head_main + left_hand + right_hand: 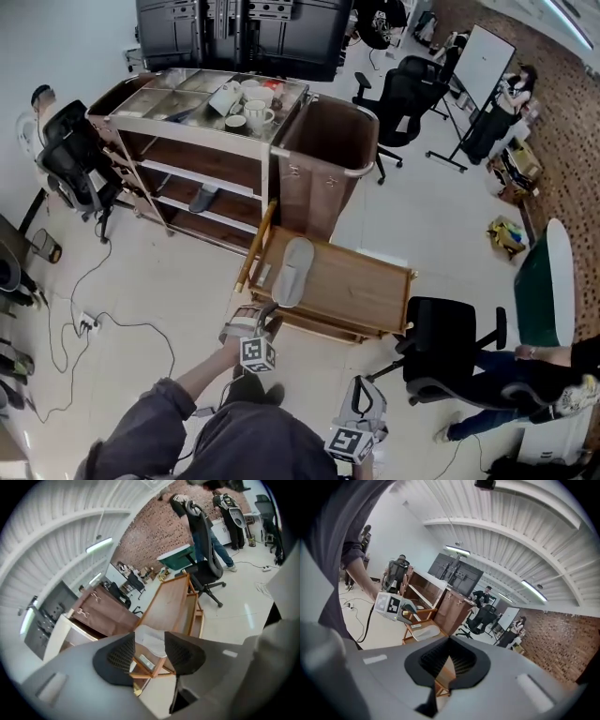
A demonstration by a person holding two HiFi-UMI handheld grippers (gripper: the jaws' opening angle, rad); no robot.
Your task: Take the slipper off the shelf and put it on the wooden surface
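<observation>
Left tongs (pixel 150 651): jaws wide, pads clear of everything, nothing gripped. The slipper (pixel 151 641) shows in the gap just beyond the tips. From the head view, the left tongs (pixel 263 317) hang just off the near end of the slipper (pixel 293 272), which lies flat and lengthwise on the left end of the desk (pixel 370 292), close to its edge. It is off the shelf (pixel 178 173), so the placement looks done. Right tongs (pixel 449 660): jaws drawn together, empty, held low by your body (pixel 366 401), well apart from the desk. Handling, as a judgement: the slipper is pale and thin-soled, so probably light, soft and bendy. It is not fragile, and its matte surface is unlikely to slip. If you must shift it, pinch across the sole at the near end, or the side rim. A grip on the middle would likely fold it. I cannot tell toe from heel here. A grey thing (pixel 203 199) lies on a shelf board. It is too small to identify.
</observation>
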